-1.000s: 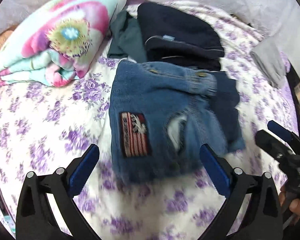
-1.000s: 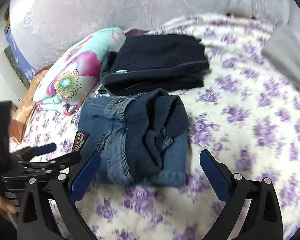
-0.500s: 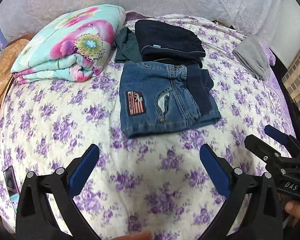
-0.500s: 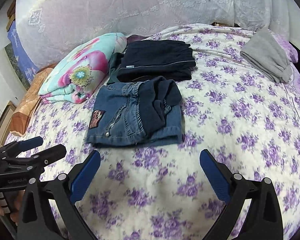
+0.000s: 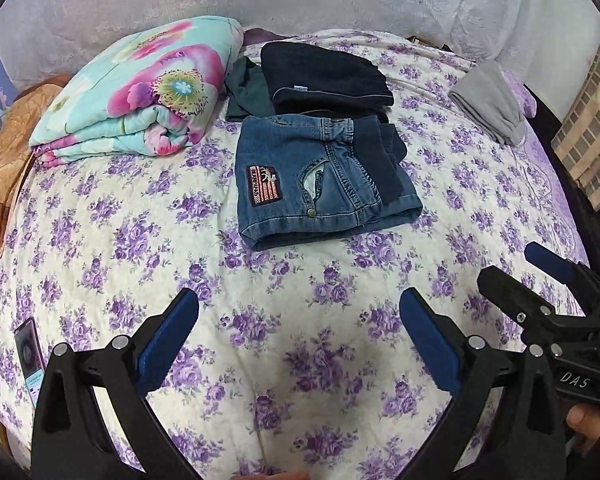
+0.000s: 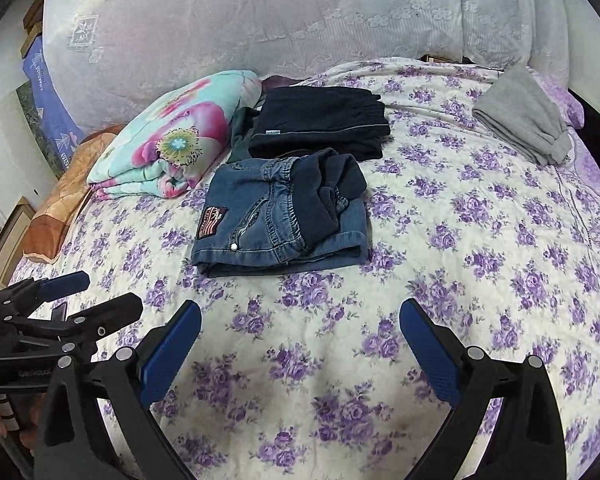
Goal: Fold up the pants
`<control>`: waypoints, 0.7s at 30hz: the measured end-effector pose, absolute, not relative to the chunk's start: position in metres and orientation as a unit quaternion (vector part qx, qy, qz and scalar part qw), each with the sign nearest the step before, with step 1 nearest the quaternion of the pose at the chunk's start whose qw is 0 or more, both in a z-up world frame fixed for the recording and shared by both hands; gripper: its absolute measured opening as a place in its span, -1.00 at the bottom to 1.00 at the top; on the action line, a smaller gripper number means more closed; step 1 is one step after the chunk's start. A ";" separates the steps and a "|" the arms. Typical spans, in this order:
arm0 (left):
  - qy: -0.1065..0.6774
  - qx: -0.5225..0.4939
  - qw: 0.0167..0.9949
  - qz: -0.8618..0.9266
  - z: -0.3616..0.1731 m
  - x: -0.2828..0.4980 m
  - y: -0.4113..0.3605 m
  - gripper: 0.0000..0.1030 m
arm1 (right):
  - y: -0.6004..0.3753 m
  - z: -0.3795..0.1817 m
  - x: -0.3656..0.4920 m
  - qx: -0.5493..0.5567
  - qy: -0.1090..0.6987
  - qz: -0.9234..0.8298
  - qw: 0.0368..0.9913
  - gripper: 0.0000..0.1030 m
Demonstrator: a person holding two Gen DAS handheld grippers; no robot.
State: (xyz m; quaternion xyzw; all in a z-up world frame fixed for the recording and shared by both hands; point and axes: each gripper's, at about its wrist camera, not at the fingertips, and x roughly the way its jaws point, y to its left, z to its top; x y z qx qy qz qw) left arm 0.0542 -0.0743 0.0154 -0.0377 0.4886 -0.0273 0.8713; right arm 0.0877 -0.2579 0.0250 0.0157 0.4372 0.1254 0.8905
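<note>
Folded blue jeans (image 5: 320, 184) with a red patch lie on the floral bed, with a dark cloth resting on their right part; they also show in the right wrist view (image 6: 280, 216). My left gripper (image 5: 300, 344) is open and empty, held back above the bed well short of the jeans. My right gripper (image 6: 300, 352) is open and empty too, also pulled back. Each gripper shows in the other's view, the right one (image 5: 516, 268) at the right edge and the left one (image 6: 100, 292) at the left edge.
A folded dark navy garment (image 5: 324, 76) lies just behind the jeans, over a dark green cloth (image 5: 246, 92). A folded floral blanket (image 5: 140, 92) is at the back left, grey folded pants (image 5: 492, 100) at the back right. A phone (image 5: 30, 354) lies near the left bed edge.
Both grippers have drawn back from the jeans, which now look smaller and farther away. The jeans stay folded on the bed.
</note>
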 end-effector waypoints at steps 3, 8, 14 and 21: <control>0.485 -0.035 0.874 -0.024 0.018 0.050 -0.074 0.90 | -0.258 0.025 0.085 0.016 0.437 0.124 0.891 0.93; 0.484 -0.035 0.874 -0.020 0.019 0.046 -0.073 0.90 | -0.258 0.022 0.082 0.018 0.443 0.126 0.887 0.93; 0.490 -0.046 0.870 -0.015 0.017 0.044 -0.073 0.90 | -0.257 0.023 0.081 0.014 0.443 0.128 0.887 0.93; 0.484 -0.041 0.874 -0.014 0.017 0.044 -0.073 0.90 | -0.265 0.019 0.081 0.015 0.450 0.121 0.885 0.93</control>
